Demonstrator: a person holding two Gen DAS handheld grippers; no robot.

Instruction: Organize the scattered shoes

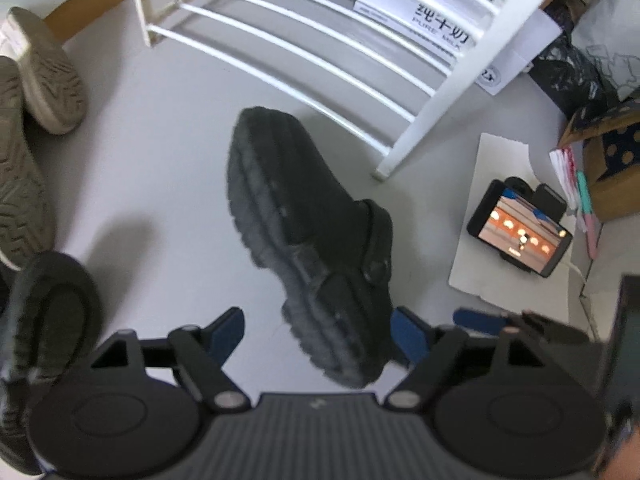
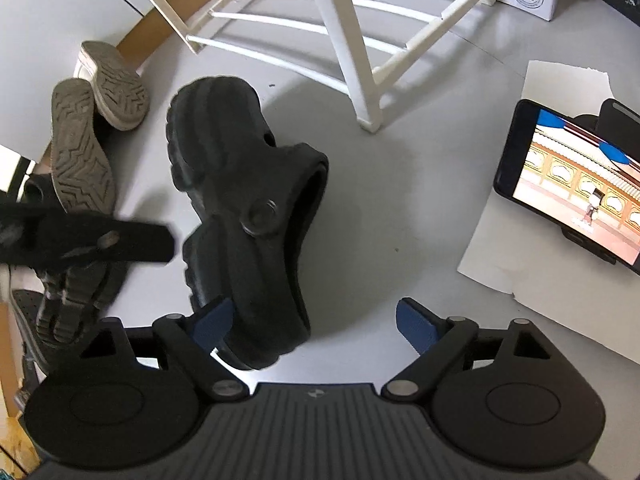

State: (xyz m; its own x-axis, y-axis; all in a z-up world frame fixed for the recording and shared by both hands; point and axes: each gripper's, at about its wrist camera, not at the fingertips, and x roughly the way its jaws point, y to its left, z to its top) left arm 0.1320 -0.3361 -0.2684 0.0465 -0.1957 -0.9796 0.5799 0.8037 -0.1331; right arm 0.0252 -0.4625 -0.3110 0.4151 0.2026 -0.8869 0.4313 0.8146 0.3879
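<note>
A black clog (image 1: 304, 232) lies on its side on the grey floor, sole to the left, heel between my left gripper's (image 1: 320, 334) open fingers. In the right wrist view the same clog (image 2: 244, 216) lies with its heel by my right gripper's left pad (image 2: 212, 322); my right gripper (image 2: 316, 322) is open and empty. A second black clog (image 1: 44, 332) lies at the lower left. Two beige shoes (image 1: 44, 72) lie sole-up at the left, also in the right wrist view (image 2: 88, 136). A white slatted shoe rack (image 1: 304, 44) stands behind.
A phone (image 2: 572, 184) with a lit screen rests on a white paper sheet (image 1: 496, 168) at the right. A white milk carton box (image 1: 432, 12) sits behind the rack. A cardboard box (image 1: 616, 164) and dark bags are at the far right. The left gripper's finger (image 2: 100, 240) shows at the left.
</note>
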